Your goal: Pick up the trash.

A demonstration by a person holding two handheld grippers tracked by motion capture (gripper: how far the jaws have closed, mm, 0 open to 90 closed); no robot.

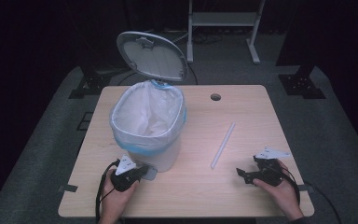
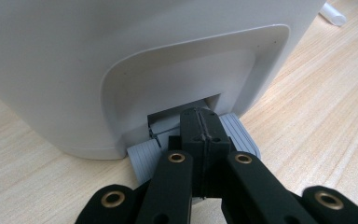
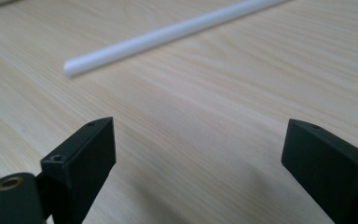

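- At about 7 o'clock on the table (image 1: 200,196), nearest the person, the left gripper (image 2: 200,122) has its jaws pressed fully together, with nothing between them.
- Its closed tips rest on the grey ribbed foot pedal (image 2: 240,133) at the base of the white bin (image 1: 168,156); whether they bear down on it is hard to judge.
- At about 5 o'clock the right gripper (image 1: 240,174) sits low over the wood, jaws spread wide and holding nothing.
- Just beyond it, toward 4 o'clock, lies the white straw (image 1: 223,145), flat on the table and apart from both jaws, running diagonally from near to far.
- At about 10 o'clock, the bin has a clear liner (image 1: 147,112) folded over its rim.
- Farthest, at 11 o'clock, the grey lid (image 1: 151,56) stands raised.
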